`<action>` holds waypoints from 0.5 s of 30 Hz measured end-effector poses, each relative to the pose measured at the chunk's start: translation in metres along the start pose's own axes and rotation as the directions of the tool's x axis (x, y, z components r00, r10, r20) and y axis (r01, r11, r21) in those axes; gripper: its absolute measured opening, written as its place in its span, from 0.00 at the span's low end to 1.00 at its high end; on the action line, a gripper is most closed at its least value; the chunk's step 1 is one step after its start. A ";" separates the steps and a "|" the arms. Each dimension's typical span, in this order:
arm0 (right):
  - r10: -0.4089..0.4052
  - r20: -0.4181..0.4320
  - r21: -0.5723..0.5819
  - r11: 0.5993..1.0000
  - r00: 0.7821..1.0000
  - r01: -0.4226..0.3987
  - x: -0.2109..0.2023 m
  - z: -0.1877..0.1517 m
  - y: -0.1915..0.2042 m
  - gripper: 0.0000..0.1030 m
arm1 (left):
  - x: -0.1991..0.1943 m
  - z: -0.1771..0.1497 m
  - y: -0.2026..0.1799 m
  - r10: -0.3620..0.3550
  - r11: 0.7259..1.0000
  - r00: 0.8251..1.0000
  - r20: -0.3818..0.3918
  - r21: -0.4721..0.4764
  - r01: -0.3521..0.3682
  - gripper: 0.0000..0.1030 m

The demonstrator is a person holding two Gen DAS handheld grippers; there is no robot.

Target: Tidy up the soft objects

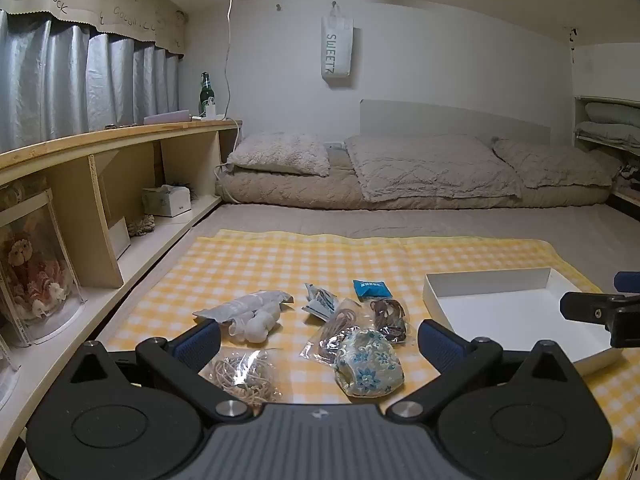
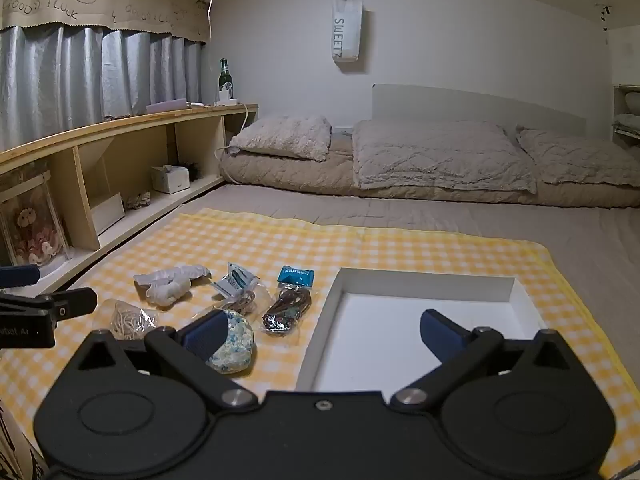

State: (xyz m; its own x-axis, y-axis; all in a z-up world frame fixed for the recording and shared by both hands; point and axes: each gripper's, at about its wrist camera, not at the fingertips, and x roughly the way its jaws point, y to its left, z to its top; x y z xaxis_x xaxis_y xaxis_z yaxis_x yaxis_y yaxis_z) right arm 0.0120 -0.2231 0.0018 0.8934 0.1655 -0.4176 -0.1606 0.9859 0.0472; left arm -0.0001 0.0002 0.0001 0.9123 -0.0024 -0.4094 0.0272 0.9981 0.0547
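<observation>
On a yellow checked cloth [image 1: 248, 264] lie several small soft items: a white bundle in a clear bag [image 1: 256, 312], a bag of tan rubber bands [image 1: 246, 372], a blue floral pouch [image 1: 368, 362], a bag of brown hair ties [image 1: 390, 316], a small blue packet [image 1: 372, 289] and a folded patterned packet [image 1: 320, 300]. An empty white tray [image 1: 516, 312] sits to their right. My left gripper [image 1: 320, 340] hangs open above the floral pouch [image 2: 236, 340] and rubber bands [image 2: 128, 320]. My right gripper [image 2: 320, 334] stands open over the near left edge of the tray [image 2: 420, 320]. Neither holds anything.
A low wooden shelf [image 1: 120, 168] runs along the left, with a tissue box [image 1: 166, 200] and a boxed doll [image 1: 32, 272]. Folded bedding and pillows [image 1: 420, 172] lie against the far wall. A green bottle [image 1: 206, 92] stands on the shelf top.
</observation>
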 end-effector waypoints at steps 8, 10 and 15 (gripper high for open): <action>-0.003 -0.001 0.006 1.000 1.000 0.003 -0.001 0.000 0.000 1.00 | 0.000 0.000 0.000 0.002 1.000 1.000 0.000 0.004 -0.002 1.00; 0.001 -0.001 0.002 1.000 1.000 -0.001 0.000 0.000 0.000 1.00 | 0.000 0.000 0.000 0.004 1.000 1.000 0.001 0.005 -0.004 1.00; 0.002 -0.002 0.003 1.000 1.000 -0.002 0.000 0.000 0.000 1.00 | 0.000 0.000 0.000 0.005 1.000 1.000 0.002 0.005 -0.005 1.00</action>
State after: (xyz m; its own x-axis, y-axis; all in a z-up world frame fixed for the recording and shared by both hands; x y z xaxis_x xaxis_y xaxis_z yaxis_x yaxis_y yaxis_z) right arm 0.0121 -0.2228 0.0017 0.8923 0.1670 -0.4195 -0.1607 0.9857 0.0507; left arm -0.0002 0.0001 0.0001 0.9132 0.0028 -0.4075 0.0244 0.9978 0.0615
